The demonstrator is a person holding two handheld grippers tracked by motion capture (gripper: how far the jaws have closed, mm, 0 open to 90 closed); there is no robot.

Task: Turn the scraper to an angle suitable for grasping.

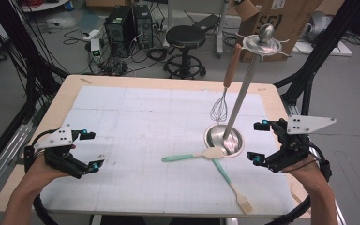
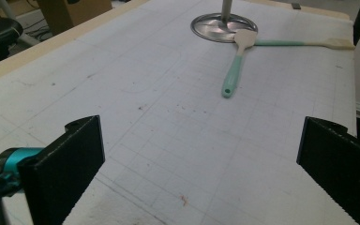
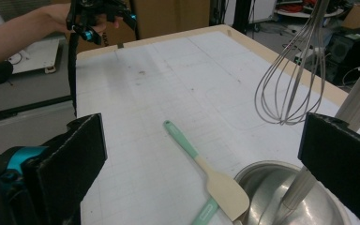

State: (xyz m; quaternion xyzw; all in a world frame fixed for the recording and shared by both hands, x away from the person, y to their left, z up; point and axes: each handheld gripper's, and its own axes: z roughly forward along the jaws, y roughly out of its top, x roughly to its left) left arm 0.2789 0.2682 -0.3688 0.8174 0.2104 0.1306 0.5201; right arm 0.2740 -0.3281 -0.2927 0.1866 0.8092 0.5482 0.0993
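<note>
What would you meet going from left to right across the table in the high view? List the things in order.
Left gripper → left spatula → whisk → right gripper.

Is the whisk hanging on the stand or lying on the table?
Hanging: the whisk dangles from the stand, its wires above the table.

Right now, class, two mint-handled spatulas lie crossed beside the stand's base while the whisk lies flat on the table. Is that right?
Not quite. The whisk hangs from the stand, clear of the table, as the high view shows. The two spatulas do lie beside the base.
</note>
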